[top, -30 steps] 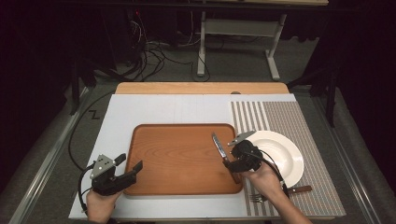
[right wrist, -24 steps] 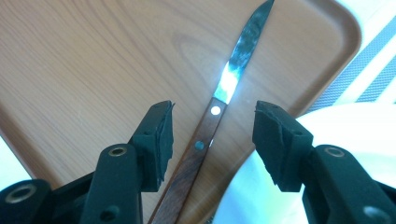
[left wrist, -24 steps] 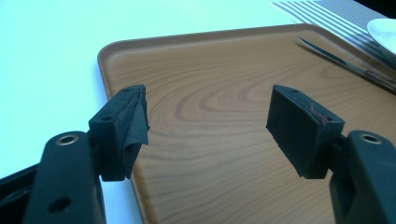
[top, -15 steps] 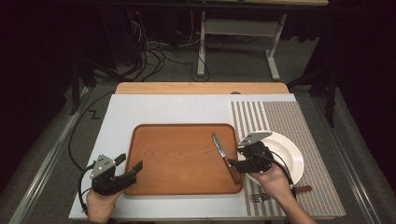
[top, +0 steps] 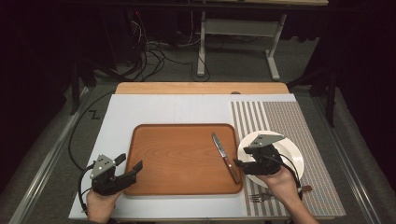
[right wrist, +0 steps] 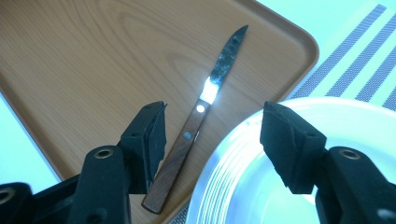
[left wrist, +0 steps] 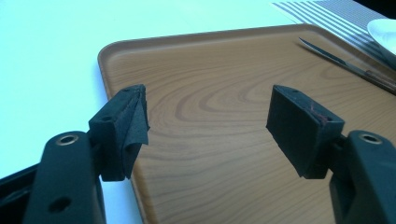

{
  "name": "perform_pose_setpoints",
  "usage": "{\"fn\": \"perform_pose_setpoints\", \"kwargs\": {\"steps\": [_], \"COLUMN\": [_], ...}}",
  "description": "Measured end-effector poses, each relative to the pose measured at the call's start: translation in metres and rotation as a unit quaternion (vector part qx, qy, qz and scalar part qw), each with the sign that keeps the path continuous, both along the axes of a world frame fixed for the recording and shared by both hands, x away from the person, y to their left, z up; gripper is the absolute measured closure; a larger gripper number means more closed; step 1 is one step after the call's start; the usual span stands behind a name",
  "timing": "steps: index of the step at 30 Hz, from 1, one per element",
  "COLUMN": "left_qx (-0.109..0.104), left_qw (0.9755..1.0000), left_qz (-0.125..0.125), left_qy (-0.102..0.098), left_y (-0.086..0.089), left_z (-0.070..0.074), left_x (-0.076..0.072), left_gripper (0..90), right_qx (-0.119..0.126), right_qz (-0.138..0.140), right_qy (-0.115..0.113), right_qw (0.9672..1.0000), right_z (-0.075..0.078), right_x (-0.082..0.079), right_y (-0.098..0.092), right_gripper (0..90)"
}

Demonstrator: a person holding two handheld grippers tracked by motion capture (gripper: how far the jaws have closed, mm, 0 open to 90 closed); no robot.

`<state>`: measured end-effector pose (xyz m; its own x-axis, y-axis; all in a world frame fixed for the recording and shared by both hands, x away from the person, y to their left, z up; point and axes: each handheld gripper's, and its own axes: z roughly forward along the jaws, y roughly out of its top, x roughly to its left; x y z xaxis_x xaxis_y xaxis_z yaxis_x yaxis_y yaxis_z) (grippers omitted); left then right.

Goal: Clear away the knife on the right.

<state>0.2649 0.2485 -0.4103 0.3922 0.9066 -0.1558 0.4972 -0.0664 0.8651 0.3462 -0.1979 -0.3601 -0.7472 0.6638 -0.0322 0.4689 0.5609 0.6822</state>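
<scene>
While its jaws have just been opening, the right gripper (top: 243,164) hangs empty above the white plate (top: 292,151), clear of the knife (top: 225,157) lying on the wooden tray's (top: 173,158) right side

No readable writing.
Nothing on the knife (right wrist: 201,121), tray (top: 163,158) or plate (top: 292,154) is showing lettering.

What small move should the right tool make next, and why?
Probably draw the right tool back over the plate. Its jaws have just been opening, nothing is between them, and the knife lies flat on the tray. That placement looks done, and the fork waits on the mat.
</scene>
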Motion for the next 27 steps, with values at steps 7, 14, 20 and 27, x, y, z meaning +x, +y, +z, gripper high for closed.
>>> {"fn": "perform_pose_setpoints", "kwargs": {"steps": [7,14,20,27], "left_qx": [0.0,0.0,0.0,0.0], "left_qw": [1.0,1.0,1.0,1.0], "left_qz": [0.0,0.0,0.0,0.001], "left_qy": [0.0,0.0,0.0,0.0], "left_y": [0.0,0.0,0.0,0.0], "left_z": [0.0,0.0,0.0,0.0], "left_x": [0.0,0.0,0.0,0.0], "left_gripper": [30.2,30.2,30.2,30.2], "right_qx": [0.02,0.036,0.05,0.076], "right_qz": [-0.01,-0.024,-0.03,-0.039], "right_qy": [-0.006,-0.008,-0.01,-0.02], "right_qw": [0.9997,0.999,0.9982,0.9961], "right_z": [0.001,0.0,-0.002,-0.004], "right_x": [-0.006,-0.01,-0.013,-0.021], "right_y": [-0.015,-0.029,-0.039,-0.053], "right_gripper": [40.4,39.7,38.0,36.4]}}
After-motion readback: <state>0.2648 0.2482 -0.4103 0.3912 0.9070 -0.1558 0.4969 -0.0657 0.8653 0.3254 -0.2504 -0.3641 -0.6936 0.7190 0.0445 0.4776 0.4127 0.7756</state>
